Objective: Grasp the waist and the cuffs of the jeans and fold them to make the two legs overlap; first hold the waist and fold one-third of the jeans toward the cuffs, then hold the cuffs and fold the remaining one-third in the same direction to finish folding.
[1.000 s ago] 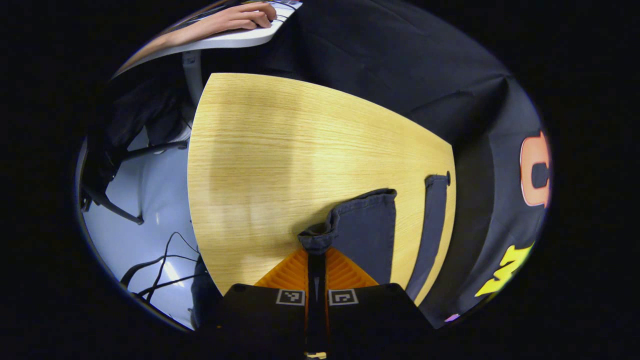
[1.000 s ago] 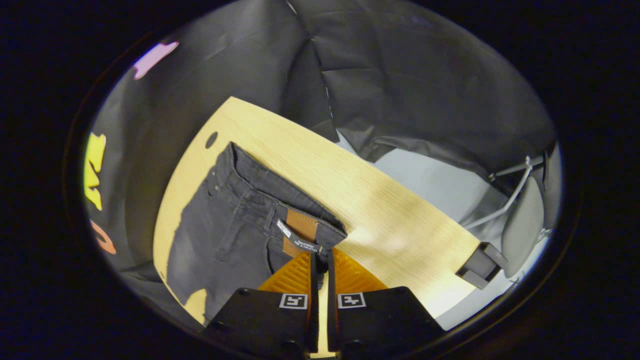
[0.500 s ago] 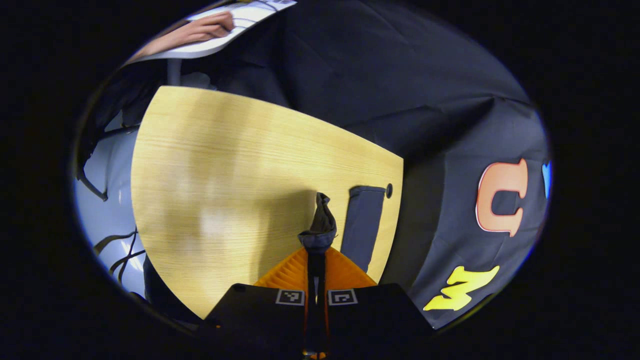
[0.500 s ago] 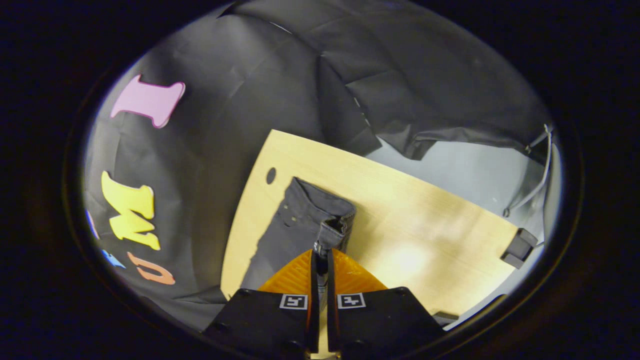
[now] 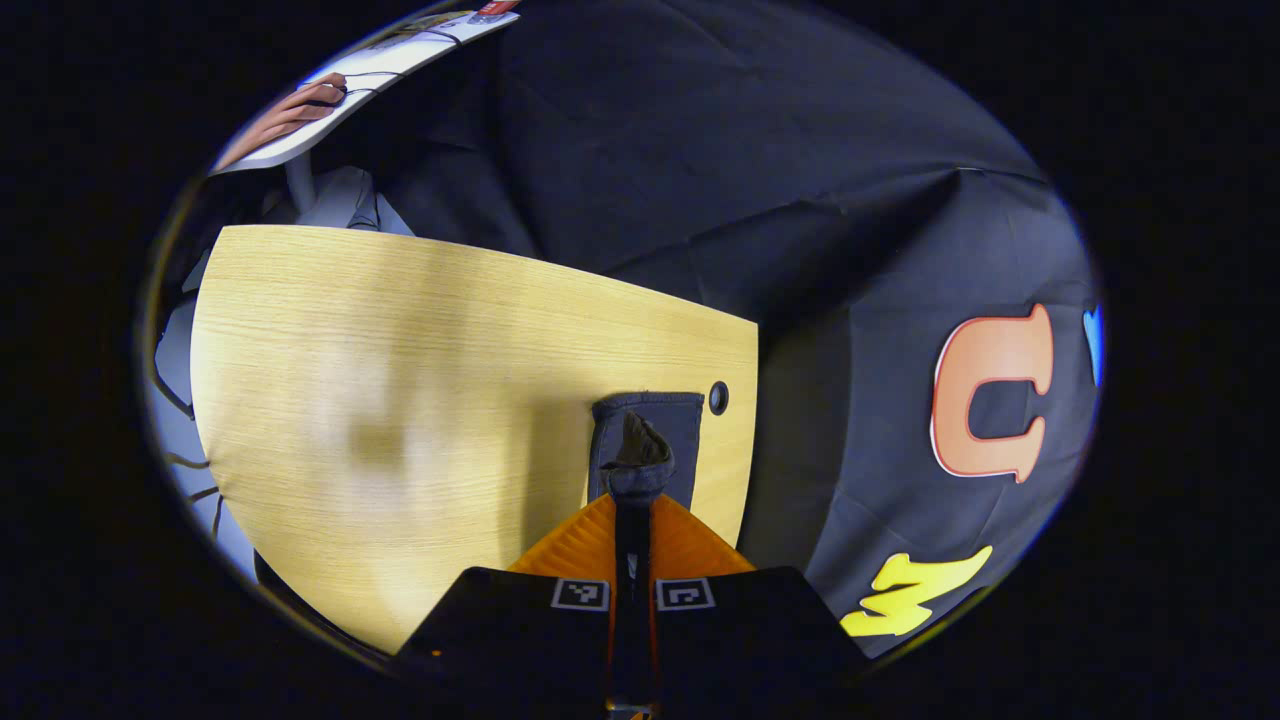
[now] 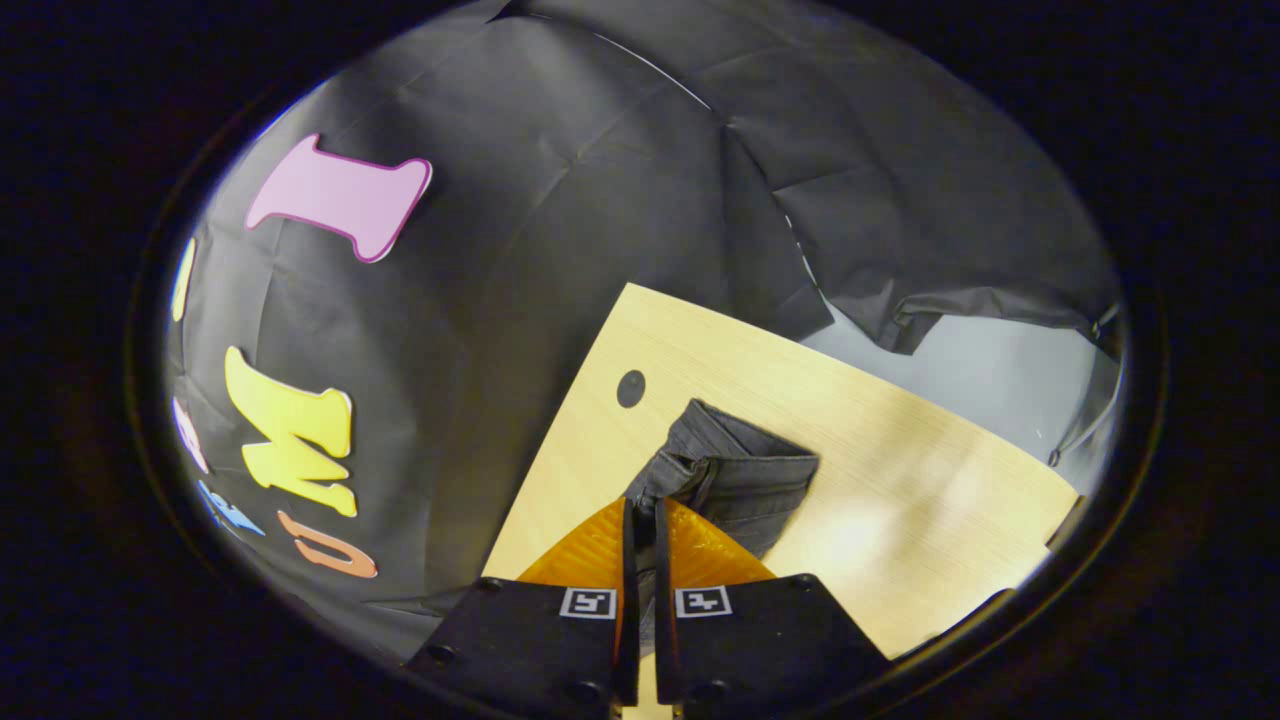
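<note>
Both tools are pinching dark jeans above a wooden table.

In the left gripper view, the left tool (image 5: pixel 633 497) is clamping a bunched cuff (image 5: pixel 634 458) of the jeans between its pressed-together fingers, lifted over the other cuff (image 5: pixel 672 425), which is lying flat on the table (image 5: pixel 400 400) beside a small round hole (image 5: pixel 718 397) near the table's edge; far off, a person's hand (image 5: pixel 290 108) is resting on a white desk (image 5: pixel 350 85). In the right gripper view, the right tool (image 6: pixel 640 515) is gripping the waist (image 6: pixel 670 475) of the jeans (image 6: pixel 740 480) with its fingers drawn together, the fabric hanging down onto the table (image 6: pixel 900 470) just beside the hole (image 6: pixel 630 388).
</note>
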{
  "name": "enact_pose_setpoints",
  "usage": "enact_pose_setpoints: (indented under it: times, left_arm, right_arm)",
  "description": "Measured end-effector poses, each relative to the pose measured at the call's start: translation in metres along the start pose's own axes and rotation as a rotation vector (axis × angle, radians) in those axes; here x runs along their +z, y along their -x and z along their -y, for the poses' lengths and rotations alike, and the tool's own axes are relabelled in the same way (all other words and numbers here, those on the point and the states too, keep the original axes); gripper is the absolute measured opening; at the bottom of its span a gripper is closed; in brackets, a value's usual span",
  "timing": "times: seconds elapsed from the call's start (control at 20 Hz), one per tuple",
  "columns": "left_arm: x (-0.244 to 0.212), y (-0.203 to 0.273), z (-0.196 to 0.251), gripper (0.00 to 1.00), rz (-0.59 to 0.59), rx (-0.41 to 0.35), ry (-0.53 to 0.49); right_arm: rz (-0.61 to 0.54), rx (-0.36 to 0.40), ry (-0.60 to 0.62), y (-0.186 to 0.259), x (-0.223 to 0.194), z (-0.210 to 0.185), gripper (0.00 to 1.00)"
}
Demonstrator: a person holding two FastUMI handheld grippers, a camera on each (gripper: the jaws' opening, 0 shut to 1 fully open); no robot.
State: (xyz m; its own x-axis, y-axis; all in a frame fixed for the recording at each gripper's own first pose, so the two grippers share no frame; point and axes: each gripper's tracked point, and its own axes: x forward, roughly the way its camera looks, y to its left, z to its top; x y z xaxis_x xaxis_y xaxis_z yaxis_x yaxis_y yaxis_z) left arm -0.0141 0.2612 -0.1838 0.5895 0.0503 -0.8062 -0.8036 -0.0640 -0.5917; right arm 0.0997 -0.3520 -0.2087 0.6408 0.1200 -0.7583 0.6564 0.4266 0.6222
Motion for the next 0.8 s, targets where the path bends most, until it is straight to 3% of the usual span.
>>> enact_pose_setpoints:
  times: [0.1,0.2,0.4,0.45,0.8]
  left_arm:
    - [0.0,-0.014,0.007,0.03,0.012,0.04,0.018]
    - [0.0,-0.029,0.016,0.03,0.02,0.069,0.021]
    - [0.001,-0.063,0.037,0.03,0.038,0.094,-0.03]
    - [0.001,-0.072,0.042,0.03,0.043,0.101,-0.042]
    - [-0.009,-0.137,0.068,0.03,0.058,0.149,-0.101]
  right_arm:
    - [0.006,0.005,-0.013,-0.011,0.004,-0.004,0.03]
    - [0.009,0.01,-0.027,-0.022,0.009,-0.008,0.07]
    - [0.023,0.014,-0.013,-0.05,0.015,-0.017,0.07]
    - [0.026,0.014,-0.013,-0.057,0.016,-0.019,0.03]
    - [0.043,-0.007,-0.009,-0.113,0.023,-0.012,0.07]
